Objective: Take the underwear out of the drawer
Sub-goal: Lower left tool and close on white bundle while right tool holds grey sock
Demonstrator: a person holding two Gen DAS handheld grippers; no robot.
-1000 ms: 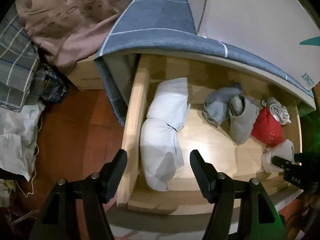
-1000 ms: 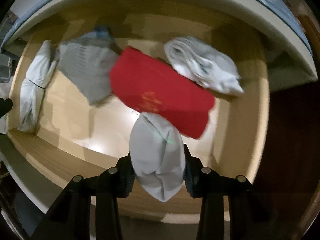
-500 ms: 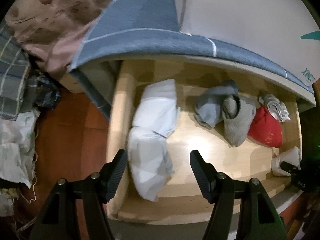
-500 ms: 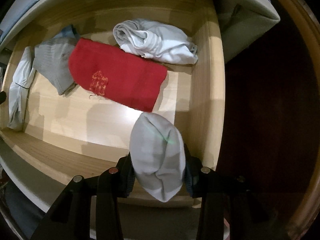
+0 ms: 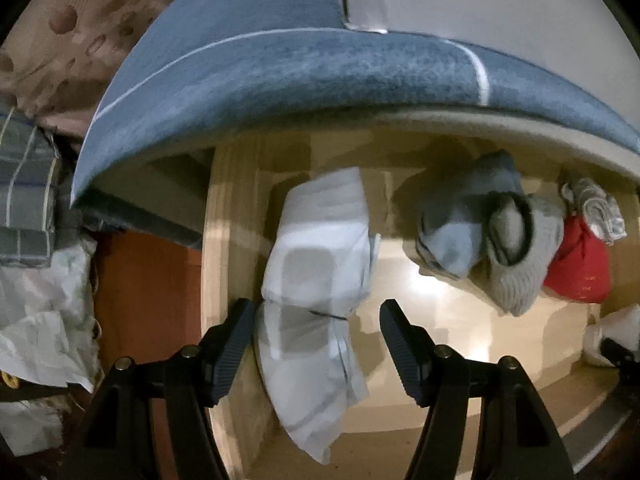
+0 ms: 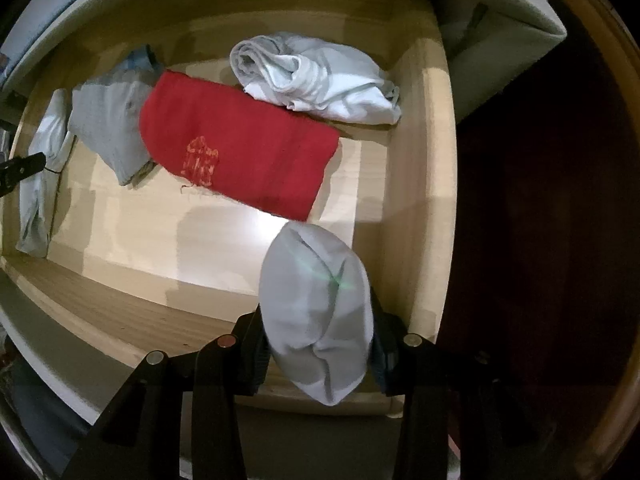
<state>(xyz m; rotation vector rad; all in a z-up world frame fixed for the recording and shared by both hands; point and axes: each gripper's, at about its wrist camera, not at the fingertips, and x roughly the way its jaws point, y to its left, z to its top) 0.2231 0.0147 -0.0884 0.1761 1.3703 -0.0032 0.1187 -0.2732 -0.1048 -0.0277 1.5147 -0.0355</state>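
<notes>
Our right gripper (image 6: 318, 344) clamps a pale grey rolled bundle (image 6: 316, 312) of underwear near the drawer's (image 6: 436, 184) right front corner, while our left gripper (image 5: 316, 344) is spread wide around the long white folded piece (image 5: 316, 280) along the drawer's left wall. The roll bulges past the pads, so we judge it could slip free or snag the front rim on lifting. How deep the left fingers sit beside the white piece is hard to tell, and the drawer's back is shadowed under the blue blanket (image 5: 280, 72).
</notes>
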